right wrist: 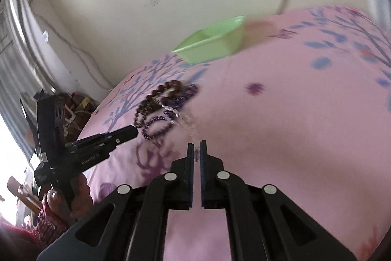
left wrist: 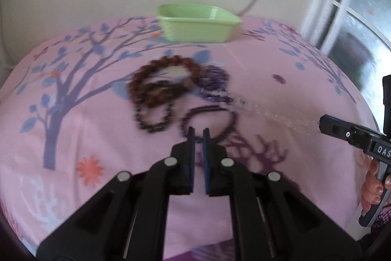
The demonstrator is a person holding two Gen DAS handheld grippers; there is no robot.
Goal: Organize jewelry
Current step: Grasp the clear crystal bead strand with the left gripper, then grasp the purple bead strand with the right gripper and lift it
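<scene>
A heap of bead bracelets lies mid-table: a big brown bracelet [left wrist: 161, 80], a purple beaded one [left wrist: 217, 80], a small dark one [left wrist: 152, 118] and a dark purple loop [left wrist: 210, 119]. A clear bead strand [left wrist: 276, 118] stretches from the heap to my right gripper [right wrist: 197, 146], which is shut on its end [right wrist: 195, 153]. My left gripper [left wrist: 198, 133] is nearly shut just over the near side of the dark purple loop; whether it grips it is unclear. The heap also shows in the right wrist view [right wrist: 161, 107].
A light green plastic tub [left wrist: 198, 22] stands at the table's far edge by the wall, also in the right wrist view [right wrist: 212, 42]. A pink tree-print cloth [left wrist: 73, 114] covers the table. A window [left wrist: 354, 16] is at the right. The right gripper's body [left wrist: 354, 136] is at the right edge.
</scene>
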